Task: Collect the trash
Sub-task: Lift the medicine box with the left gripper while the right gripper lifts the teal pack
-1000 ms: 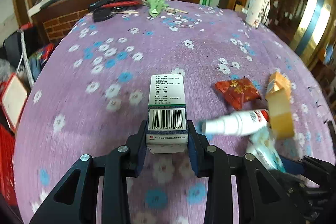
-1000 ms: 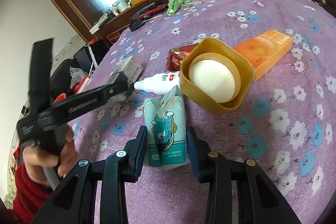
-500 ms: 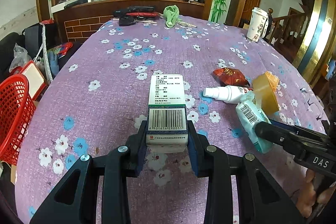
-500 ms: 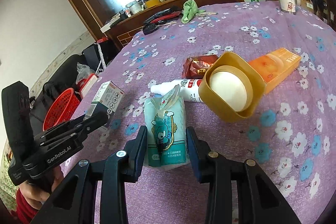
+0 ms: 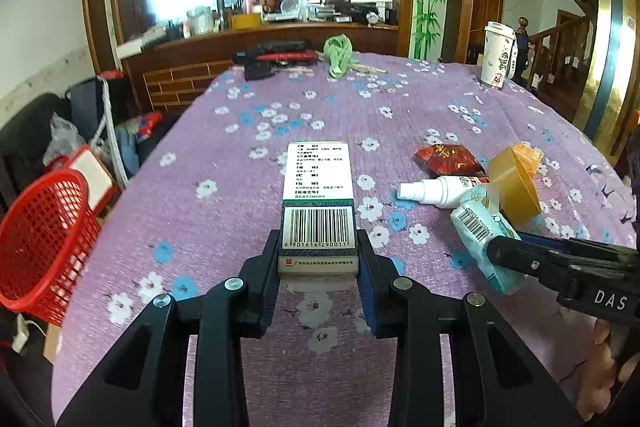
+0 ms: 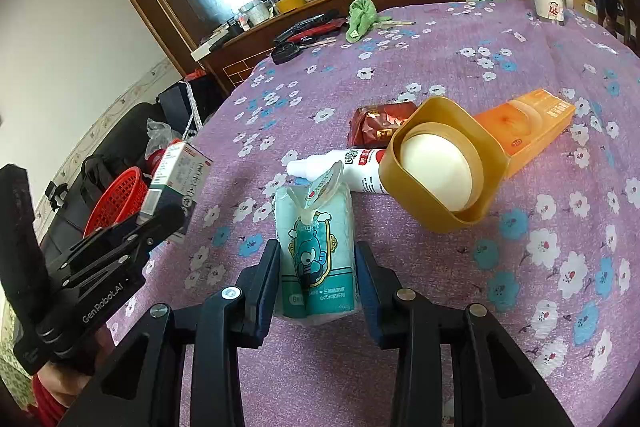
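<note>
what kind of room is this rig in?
Probably a home dining or living area: a round table under a purple floral tablecloth, a wooden stair railing behind it, and a cluttered wooden counter below a glass partition.

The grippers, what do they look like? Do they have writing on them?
Both are black plastic with silver screws and dark blue pads. The left gripper says GenRobot.AI in white on its side, above a red sleeve. The right gripper shows white letters DAS.
</note>
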`<state>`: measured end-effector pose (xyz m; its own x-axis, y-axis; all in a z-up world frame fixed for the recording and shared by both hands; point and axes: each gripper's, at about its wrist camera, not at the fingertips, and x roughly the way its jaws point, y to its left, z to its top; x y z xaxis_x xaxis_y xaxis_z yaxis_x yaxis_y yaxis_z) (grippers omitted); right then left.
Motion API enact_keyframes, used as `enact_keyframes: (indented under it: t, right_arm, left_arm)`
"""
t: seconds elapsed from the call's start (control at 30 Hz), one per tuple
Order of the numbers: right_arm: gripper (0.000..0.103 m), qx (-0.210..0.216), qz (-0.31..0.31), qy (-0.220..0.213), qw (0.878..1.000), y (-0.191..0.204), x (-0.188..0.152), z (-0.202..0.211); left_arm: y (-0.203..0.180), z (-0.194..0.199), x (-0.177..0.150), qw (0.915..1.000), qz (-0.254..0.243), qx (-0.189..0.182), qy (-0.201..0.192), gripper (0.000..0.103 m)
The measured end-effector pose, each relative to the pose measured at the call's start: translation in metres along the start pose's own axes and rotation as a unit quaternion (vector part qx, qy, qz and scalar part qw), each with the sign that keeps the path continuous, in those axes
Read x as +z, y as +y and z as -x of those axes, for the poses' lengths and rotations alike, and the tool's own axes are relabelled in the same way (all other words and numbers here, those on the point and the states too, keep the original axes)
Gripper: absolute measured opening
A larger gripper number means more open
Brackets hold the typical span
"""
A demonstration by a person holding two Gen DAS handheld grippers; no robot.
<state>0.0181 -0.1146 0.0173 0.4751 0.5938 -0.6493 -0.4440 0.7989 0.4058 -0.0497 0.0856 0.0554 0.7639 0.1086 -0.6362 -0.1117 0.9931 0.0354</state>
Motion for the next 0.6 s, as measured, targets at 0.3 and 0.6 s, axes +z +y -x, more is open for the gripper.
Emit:
enact_keyframes:
  t: [0.3, 0.6]
  right_arm:
    - [0.040, -0.008, -0.005, -0.003, 1.000, -0.001, 0.001, 0.001]
    - [0.040, -0.019, 0.006, -0.019, 1.000, 0.013, 0.000, 0.017]
  left_arm:
    - [-0.002, 0.014, 0.002, 0.9995, -0.013, 0.013, -0.026, 0.033]
    - [-0.001, 0.035, 0.002, 0.9985, -0.020, 0.022, -0.047, 0.033]
